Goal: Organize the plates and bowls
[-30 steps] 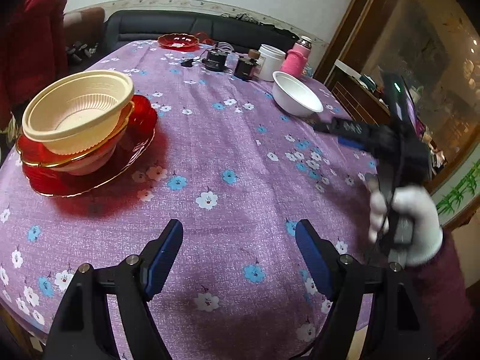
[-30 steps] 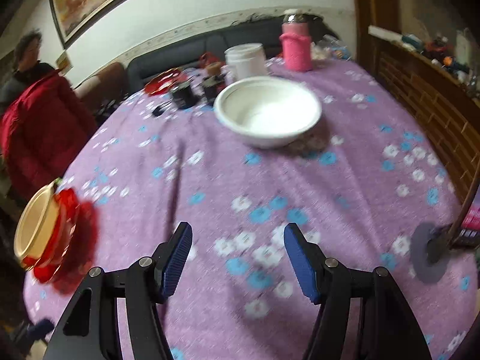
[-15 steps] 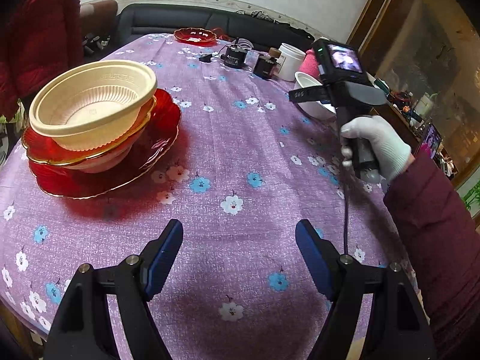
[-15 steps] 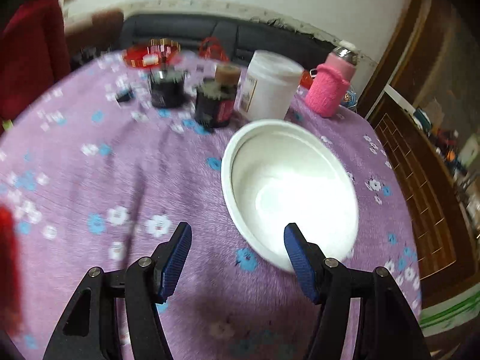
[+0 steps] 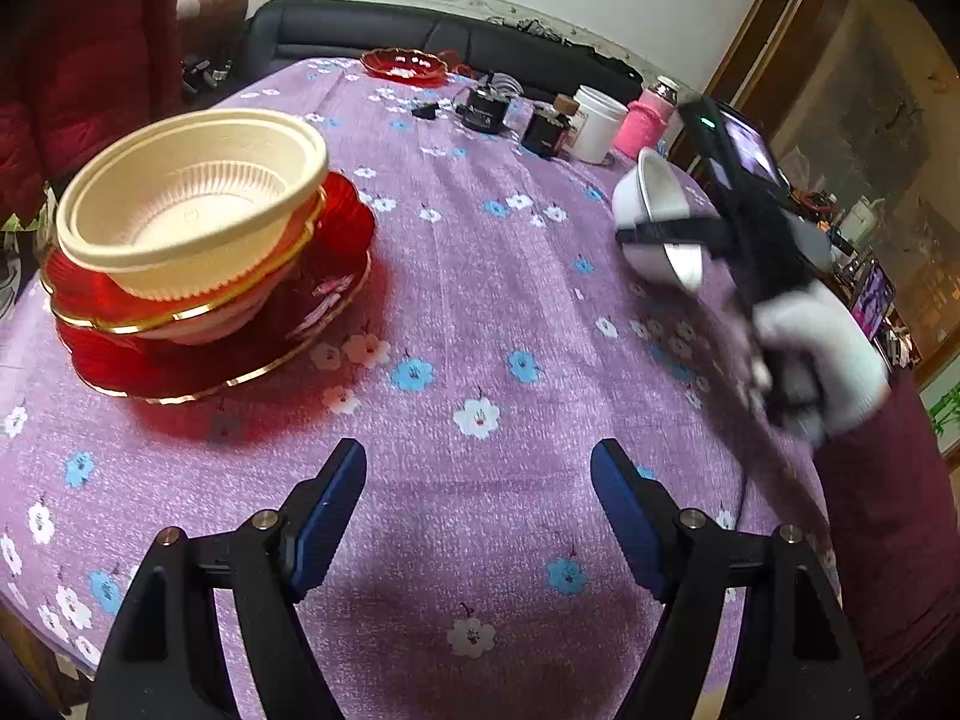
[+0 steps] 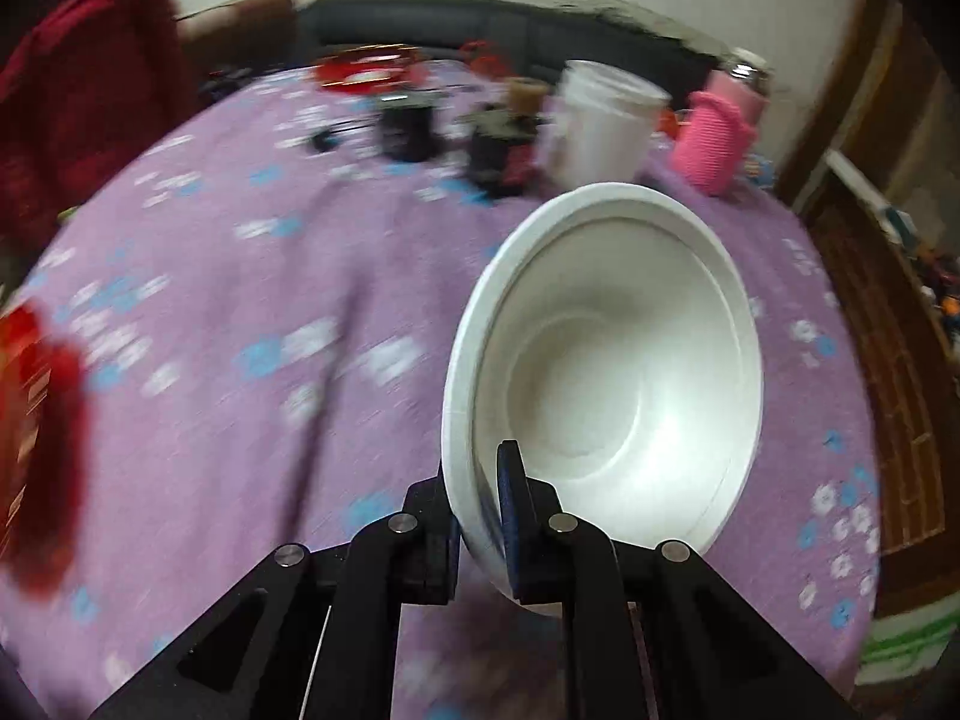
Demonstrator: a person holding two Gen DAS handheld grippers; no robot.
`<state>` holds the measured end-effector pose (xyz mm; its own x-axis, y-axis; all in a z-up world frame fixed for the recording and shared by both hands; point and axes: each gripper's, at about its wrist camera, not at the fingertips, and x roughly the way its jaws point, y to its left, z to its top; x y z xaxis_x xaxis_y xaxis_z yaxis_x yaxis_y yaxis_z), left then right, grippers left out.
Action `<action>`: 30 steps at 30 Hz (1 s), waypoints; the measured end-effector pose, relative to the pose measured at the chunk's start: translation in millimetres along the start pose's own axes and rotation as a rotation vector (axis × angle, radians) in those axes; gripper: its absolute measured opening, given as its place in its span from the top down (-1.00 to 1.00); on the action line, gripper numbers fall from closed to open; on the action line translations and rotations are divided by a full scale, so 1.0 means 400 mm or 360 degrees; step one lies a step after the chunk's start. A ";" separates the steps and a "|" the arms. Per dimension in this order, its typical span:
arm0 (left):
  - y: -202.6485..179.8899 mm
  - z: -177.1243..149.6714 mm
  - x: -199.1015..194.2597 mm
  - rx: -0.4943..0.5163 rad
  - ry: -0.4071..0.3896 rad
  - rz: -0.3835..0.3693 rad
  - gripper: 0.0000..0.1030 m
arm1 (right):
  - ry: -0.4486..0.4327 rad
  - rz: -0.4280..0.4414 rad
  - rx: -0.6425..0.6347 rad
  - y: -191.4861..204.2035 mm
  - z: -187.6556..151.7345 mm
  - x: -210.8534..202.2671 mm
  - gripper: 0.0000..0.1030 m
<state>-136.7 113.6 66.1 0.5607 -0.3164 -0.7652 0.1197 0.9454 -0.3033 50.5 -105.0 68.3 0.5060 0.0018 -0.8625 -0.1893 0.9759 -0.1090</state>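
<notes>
In the left wrist view, the left tool [image 5: 478, 510] was held with its jaws spread and nothing between them above the near edge of the surface [image 5: 480, 312], apparently kept free to steady the stack of bowls and red plates [image 5: 198, 252] gathered at the left edge. In the right wrist view, the right tool [image 6: 480, 504], its jaws having just been closing, was clenched on the rim of the white bowl [image 6: 606, 372], one pad inside and one outside. The bowl was held tilted over the right side of the surface, probably for carrying to that stack.

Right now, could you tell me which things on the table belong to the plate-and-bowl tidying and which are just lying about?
Job:
- white bowl, gripped at its rim by the right gripper
- cream bowl stacked on red plates
- small red dish

Lying about:
- white jar
- pink flask
- two dark jars
</notes>
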 end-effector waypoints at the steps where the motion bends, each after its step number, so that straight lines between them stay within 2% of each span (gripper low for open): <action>1: -0.001 0.003 -0.001 -0.0001 -0.0006 0.0001 -0.49 | 0.0010 0.0053 -0.0017 0.021 -0.016 -0.014 0.73; 3: -0.006 0.013 0.005 0.0005 0.0004 0.0001 -0.49 | 0.0037 0.0205 -0.0058 0.056 -0.058 -0.054 0.71; 5: -0.014 0.023 0.007 0.0010 0.0013 -0.0013 -0.49 | 0.0010 0.0334 -0.0033 0.068 -0.087 -0.092 0.58; 7: -0.023 0.032 0.002 0.0024 0.0000 -0.0010 -0.49 | -0.0058 0.0442 0.0051 0.055 -0.103 -0.133 0.14; 9: -0.034 0.046 -0.005 0.0046 -0.0014 -0.0002 -0.49 | -0.0157 0.0516 0.0147 0.024 -0.109 -0.171 -0.08; 11: -0.044 0.065 -0.005 0.0057 -0.0015 -0.0003 -0.49 | -0.0282 0.0547 0.0257 -0.017 -0.115 -0.209 -0.09; 12: -0.050 0.077 -0.002 0.0059 -0.0008 -0.0011 -0.49 | -0.0356 0.0519 0.0320 -0.045 -0.121 -0.225 -0.09; 14: -0.061 0.106 0.017 0.0045 0.0024 -0.0045 -0.49 | -0.0424 0.0422 0.0396 -0.081 -0.124 -0.229 -0.09; 15: -0.065 0.118 0.030 0.0030 0.0045 -0.0061 -0.49 | -0.0440 0.0323 0.0450 -0.102 -0.131 -0.217 -0.09; 17: -0.080 0.155 0.071 -0.0012 0.0098 -0.0118 -0.49 | -0.0418 0.0227 0.0545 -0.132 -0.142 -0.182 -0.08; 22: -0.106 0.228 0.177 -0.0085 0.0162 -0.0136 -0.48 | -0.0386 0.0271 0.0720 -0.173 -0.188 -0.099 -0.05; 25: -0.116 0.262 0.254 -0.0115 0.0219 -0.0116 -0.48 | -0.0390 0.0321 0.0750 -0.184 -0.211 -0.074 0.04; 30: -0.128 0.293 0.325 -0.0119 0.0234 -0.0076 -0.41 | -0.0377 0.0359 0.0751 -0.194 -0.219 -0.041 0.05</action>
<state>26.1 33.2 48.8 0.4295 -0.3741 -0.8219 0.0792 0.9222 -0.3784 -16.9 -199.7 47.6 0.6816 0.2171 -0.6988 0.0542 0.9374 0.3440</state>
